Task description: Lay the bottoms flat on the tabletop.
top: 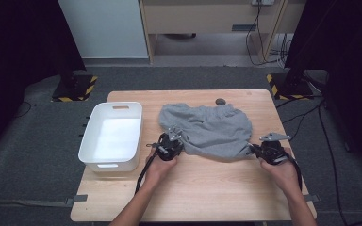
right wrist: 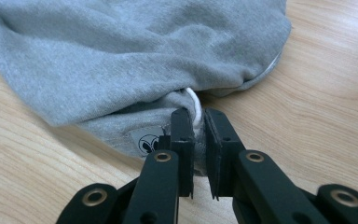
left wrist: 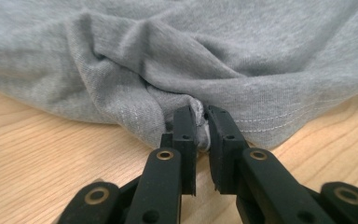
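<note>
A grey garment lies crumpled on the wooden table, right of centre. My left gripper sits at the garment's near left edge. In the left gripper view its jaws pinch a fold of the hem of the grey garment, and the left gripper is shut on it. My right gripper sits at the near right corner. In the right gripper view the right gripper is shut on the edge of the grey garment, beside a small printed label.
A white plastic bin stands on the table's left side, close to my left hand. A small dark round object lies near the far edge. Bare wood stretches along the near side. Black stands with striped bases flank the table.
</note>
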`<action>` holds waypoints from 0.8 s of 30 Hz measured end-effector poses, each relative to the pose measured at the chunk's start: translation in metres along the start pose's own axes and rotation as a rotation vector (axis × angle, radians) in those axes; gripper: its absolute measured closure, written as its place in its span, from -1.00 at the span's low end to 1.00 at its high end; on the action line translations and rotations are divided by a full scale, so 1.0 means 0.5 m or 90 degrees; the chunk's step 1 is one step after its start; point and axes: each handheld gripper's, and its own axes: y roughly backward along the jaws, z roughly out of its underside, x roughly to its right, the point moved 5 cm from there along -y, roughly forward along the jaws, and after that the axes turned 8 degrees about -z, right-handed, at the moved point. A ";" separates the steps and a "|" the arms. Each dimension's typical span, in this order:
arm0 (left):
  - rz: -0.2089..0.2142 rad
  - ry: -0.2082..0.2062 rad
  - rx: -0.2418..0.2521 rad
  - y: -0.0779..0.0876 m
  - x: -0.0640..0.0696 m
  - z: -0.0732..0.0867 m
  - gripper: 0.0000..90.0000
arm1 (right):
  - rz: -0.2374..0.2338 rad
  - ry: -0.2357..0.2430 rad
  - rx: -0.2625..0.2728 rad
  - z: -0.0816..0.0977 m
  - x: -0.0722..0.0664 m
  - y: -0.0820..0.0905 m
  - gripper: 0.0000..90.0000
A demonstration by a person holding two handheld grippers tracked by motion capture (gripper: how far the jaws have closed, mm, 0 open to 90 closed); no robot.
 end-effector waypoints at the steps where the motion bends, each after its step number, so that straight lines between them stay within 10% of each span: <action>1: -0.004 0.000 0.004 0.005 -0.002 -0.001 0.82 | -0.001 0.001 -0.001 0.000 0.001 0.000 0.84; 11: -0.048 0.011 -0.003 0.023 -0.054 0.000 0.84 | 0.009 -0.004 -0.012 -0.003 0.015 -0.004 0.84; 24: -0.073 -0.007 -0.025 -0.033 -0.062 -0.034 0.85 | 0.059 -0.045 -0.033 0.031 0.079 0.040 0.85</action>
